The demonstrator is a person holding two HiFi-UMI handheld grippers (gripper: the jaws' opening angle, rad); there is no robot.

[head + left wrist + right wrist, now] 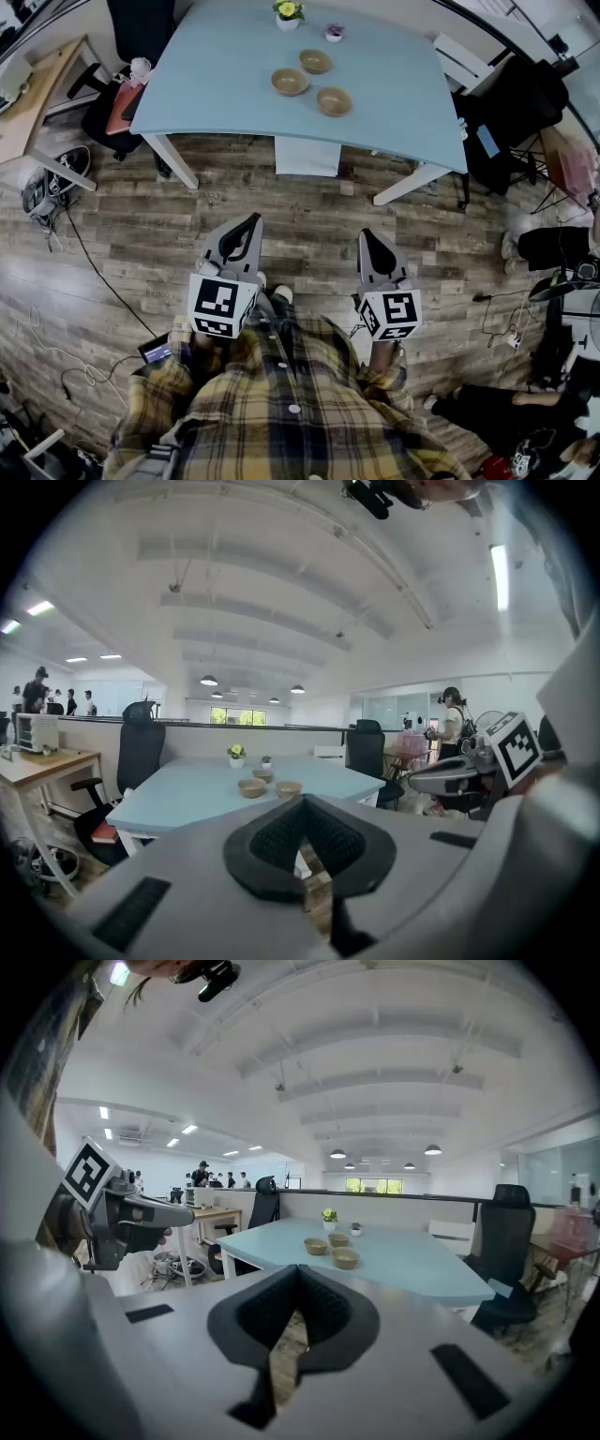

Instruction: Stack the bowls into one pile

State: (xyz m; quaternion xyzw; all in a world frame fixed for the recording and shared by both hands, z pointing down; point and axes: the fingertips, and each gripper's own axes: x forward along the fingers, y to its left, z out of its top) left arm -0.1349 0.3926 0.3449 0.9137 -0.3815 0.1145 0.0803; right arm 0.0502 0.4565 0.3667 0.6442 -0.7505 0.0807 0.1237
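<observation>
1. Left claw (246, 228) and right claw (370, 240) are both clenched on nothing, pads pressed together. They are held side by side over the wooden floor (309, 216) and tipped slightly down. If either reaches a rim without spreading first, it would likely shove the bowl away instead of taking it.
2. Well ahead of both claws stands the counter (216, 94), with its near edge between them and the bowls. An approach that comes in too low could ram a claw into that edge.
3. Farther on, three bowls sit apart on the counter, none stacked yet. The near bowl (334, 100) is ahead of the right claw, the middle bowl (290, 82) ahead of the left claw, and the far bowl (315, 61) beyond both. They look shallow and light, so a pinch on one rim may tilt or slide a bowl into its neighbours.
4. The bowls lie near one another, so two claws converging on them could collide.
5. Farthest from the claws, a yellow flower pot (288, 14) and a small pot (334, 33) stand past the far bowl. Overreaching for that bowl might tip one.
</observation>
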